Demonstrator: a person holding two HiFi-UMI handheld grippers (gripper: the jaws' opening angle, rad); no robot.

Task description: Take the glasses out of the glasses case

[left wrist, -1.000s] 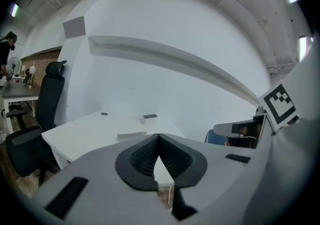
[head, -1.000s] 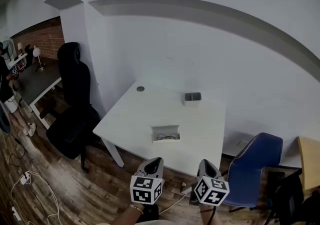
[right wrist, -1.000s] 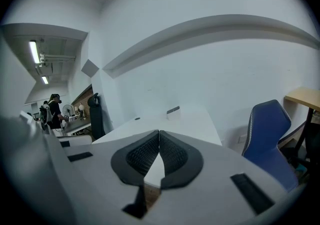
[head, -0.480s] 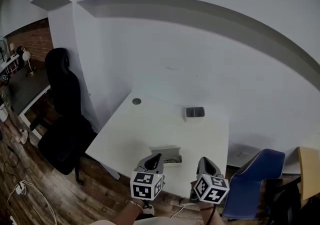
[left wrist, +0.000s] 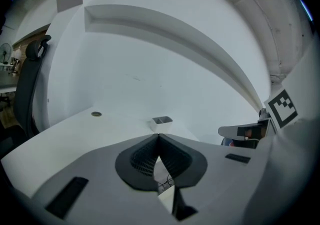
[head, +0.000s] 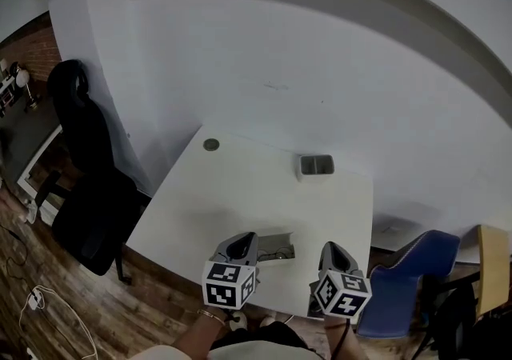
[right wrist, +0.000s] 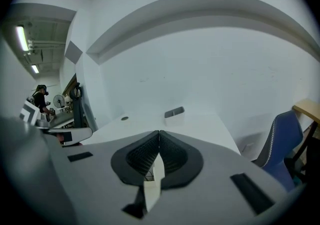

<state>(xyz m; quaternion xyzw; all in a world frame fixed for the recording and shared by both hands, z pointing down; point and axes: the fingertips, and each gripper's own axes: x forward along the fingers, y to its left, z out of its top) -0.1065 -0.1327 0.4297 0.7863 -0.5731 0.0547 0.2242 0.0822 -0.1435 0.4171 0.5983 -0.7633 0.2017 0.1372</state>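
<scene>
The person has stepped up to the white table (head: 232,182). The left gripper (head: 242,238) and the right gripper (head: 330,248), which earlier hung short of the table above the floor, now reach over its near edge. In the head view the left one's tip now overlaps the open glasses case (head: 278,244), which lay well ahead before. The black office chair (head: 84,190) now shows further left.

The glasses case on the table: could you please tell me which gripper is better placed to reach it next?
Probably the left gripper: its shut jaws sit closest to the open glasses case, while the right gripper, also shut, is farther off.
</scene>
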